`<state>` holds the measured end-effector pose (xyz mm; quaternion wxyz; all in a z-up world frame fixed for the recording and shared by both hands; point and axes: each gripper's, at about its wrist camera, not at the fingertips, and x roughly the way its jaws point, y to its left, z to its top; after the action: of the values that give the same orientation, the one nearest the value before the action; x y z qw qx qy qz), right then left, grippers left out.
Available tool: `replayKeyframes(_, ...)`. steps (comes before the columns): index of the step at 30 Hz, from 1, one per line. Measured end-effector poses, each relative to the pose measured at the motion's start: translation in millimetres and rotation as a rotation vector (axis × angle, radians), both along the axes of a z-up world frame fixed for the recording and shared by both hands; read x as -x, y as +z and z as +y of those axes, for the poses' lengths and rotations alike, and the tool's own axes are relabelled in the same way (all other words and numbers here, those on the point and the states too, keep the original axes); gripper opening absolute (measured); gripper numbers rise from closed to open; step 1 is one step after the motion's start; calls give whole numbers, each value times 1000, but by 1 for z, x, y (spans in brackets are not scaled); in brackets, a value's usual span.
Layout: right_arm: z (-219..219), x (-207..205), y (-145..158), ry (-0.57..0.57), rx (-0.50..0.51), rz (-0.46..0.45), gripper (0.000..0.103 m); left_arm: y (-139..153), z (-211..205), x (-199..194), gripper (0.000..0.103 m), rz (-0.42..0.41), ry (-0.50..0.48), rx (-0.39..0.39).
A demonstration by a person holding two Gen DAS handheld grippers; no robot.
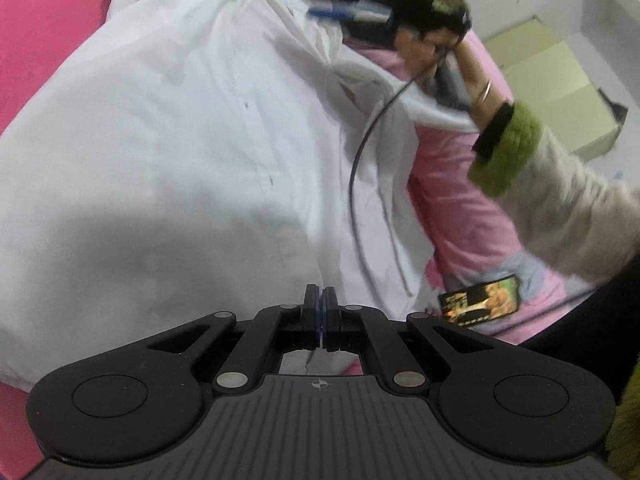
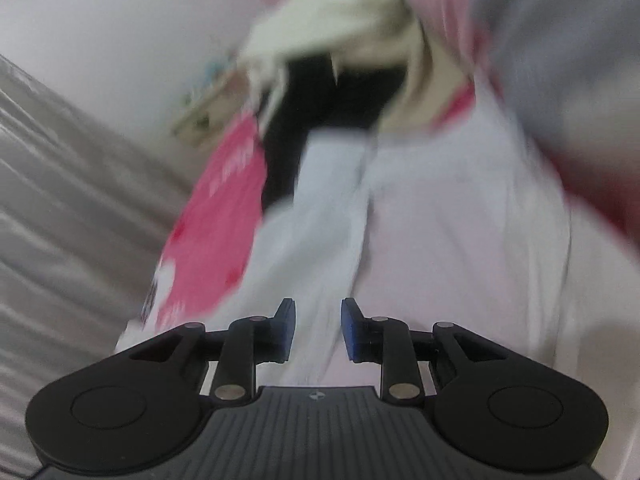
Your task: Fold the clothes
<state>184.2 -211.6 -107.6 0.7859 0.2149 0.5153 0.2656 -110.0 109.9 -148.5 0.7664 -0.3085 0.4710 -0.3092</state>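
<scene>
A pink-covered bed (image 1: 44,40) carries a spread white shirt (image 1: 180,128) and a lit phone (image 1: 478,298).

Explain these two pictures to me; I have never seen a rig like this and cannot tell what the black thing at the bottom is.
No robot here: a person holds a two-finger gripper in each hand, each with a camera looking along its fingers. One picture is from the left gripper, which is shut; whether it pinches cloth is hidden. It also shows the person's right hand carrying the right gripper, whose own blurred picture shows it open and empty. A white shirt lies on pink bedding, with a phone nearby.
</scene>
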Motion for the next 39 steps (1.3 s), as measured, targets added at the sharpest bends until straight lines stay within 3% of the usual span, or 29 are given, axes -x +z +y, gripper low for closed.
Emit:
replayKeyframes(5, 24, 17, -40, 9, 1, 137, 29, 10, -3, 6, 0, -19, -18, 64)
replayKeyframes(10, 42, 21, -53, 18, -7, 182, 38, 25, 3, 12, 0, -55, 13, 100)
replayKeyframes(15, 54, 29, -58, 38, 25, 145, 38, 26, -1, 8, 0, -48, -17, 147)
replayKeyframes(16, 54, 30, -58, 39, 24, 135, 33, 26, -4, 7, 0, -44, -31, 151)
replayKeyframes(17, 55, 32, -58, 40, 23, 125, 18, 26, -10, 5, 0, -44, -49, 144)
replayKeyframes(18, 55, 32, -58, 42, 18, 122, 10, 26, -16, 3, 0, -44, -63, 134)
replayKeyframes(20, 55, 35, -50, 29, 18, 87, 4, 23, -23, 0, 0, -39, -79, 125)
replayKeyframes(22, 53, 39, -35, 29, 35, 14, 4, 19, -28, -4, 0, -30, -84, 120)
replayKeyframes(26, 54, 49, -11, 69, 178, -138, 4, 5, -41, -14, 0, -10, -106, 75)
replayKeyframes(29, 63, 48, -22, 107, 302, -147, 8, -11, -55, -19, 1, 22, -134, -30)
replayKeyframes(31, 67, 49, -29, 121, 357, -147, 12, -19, -61, -21, 9, 62, -144, -99)
replayKeyframes(32, 65, 52, -28, 121, 367, -155, 14, -21, -64, -21, 24, 82, -144, -121)
replayKeyframes(33, 62, 54, -25, 119, 374, -168, 15, -19, -66, -19, 30, 87, -144, -126)
replayKeyframes(35, 55, 62, -12, 114, 392, -216, 22, -11, -66, -14, 33, 59, -148, -131)
replayKeyframes(39, 33, 83, 27, 120, 385, -329, 22, 16, -54, 1, 44, -32, -117, -170)
